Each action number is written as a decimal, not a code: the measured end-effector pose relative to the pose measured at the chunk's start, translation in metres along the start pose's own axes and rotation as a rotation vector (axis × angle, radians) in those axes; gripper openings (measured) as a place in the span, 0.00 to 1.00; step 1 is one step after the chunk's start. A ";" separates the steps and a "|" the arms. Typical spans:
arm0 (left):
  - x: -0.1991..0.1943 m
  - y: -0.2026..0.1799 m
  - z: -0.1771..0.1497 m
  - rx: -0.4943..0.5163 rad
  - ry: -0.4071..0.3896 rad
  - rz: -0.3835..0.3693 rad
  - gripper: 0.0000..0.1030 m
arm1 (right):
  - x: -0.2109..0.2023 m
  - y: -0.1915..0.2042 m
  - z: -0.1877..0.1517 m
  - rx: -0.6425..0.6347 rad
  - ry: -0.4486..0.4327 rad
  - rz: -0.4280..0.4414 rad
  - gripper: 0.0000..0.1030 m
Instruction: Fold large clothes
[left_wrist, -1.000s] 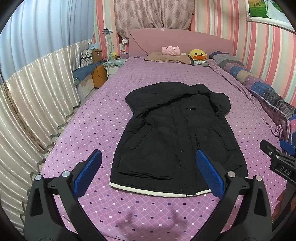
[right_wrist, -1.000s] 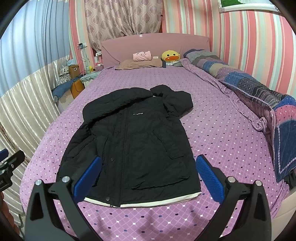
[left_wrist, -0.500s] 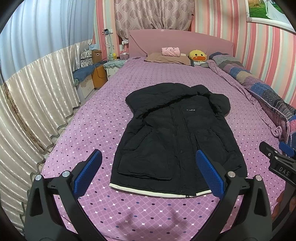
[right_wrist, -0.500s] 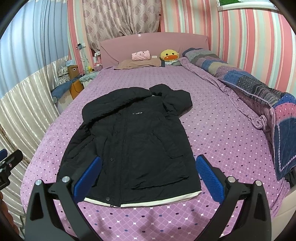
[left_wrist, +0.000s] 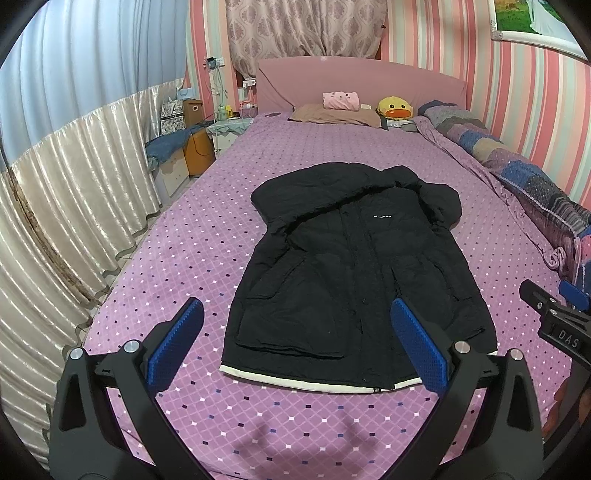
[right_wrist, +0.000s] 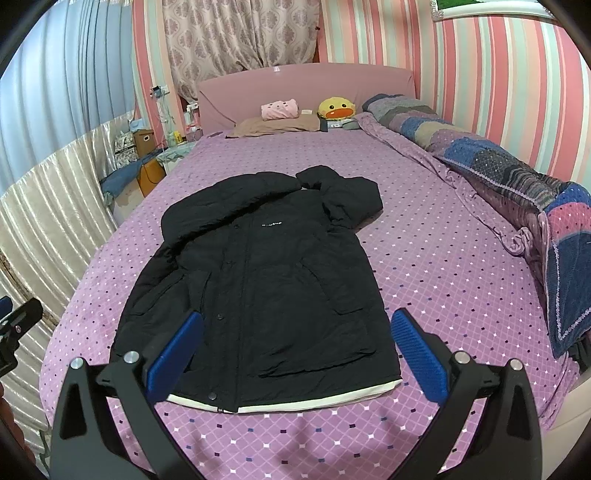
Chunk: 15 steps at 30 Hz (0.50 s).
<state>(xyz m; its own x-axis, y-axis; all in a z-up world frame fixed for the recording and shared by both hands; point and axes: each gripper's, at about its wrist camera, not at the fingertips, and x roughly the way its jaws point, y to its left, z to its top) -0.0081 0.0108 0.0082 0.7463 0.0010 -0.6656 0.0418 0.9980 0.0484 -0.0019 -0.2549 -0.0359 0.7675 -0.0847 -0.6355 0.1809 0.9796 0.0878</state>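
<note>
On the purple bed (left_wrist: 192, 236) lies a black coat (left_wrist: 354, 273), both jaws spread.

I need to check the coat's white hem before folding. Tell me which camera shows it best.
The left wrist view: the hem runs nearly unbroken between the open left gripper fingers. In the right wrist view the hem shows too, but the open right gripper hides its left end.

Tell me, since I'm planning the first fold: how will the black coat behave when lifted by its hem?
The black coat looks padded, so probably limp but bulky. Lifted by the white hem, it would likely sag, dragging on the purple bedspread.
</note>
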 end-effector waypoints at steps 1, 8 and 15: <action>0.001 0.000 0.000 0.000 0.001 0.000 0.97 | 0.001 0.001 0.000 -0.002 0.000 -0.001 0.99; 0.004 0.002 0.000 -0.002 0.001 -0.004 0.97 | 0.001 0.006 0.001 -0.016 -0.007 -0.005 0.99; 0.005 0.001 0.000 -0.003 0.000 -0.003 0.97 | 0.005 0.008 0.000 -0.014 0.000 -0.007 0.99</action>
<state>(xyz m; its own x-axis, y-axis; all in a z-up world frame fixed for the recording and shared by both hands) -0.0046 0.0121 0.0052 0.7461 -0.0023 -0.6659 0.0422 0.9981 0.0438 0.0030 -0.2479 -0.0385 0.7661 -0.0916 -0.6361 0.1775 0.9814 0.0725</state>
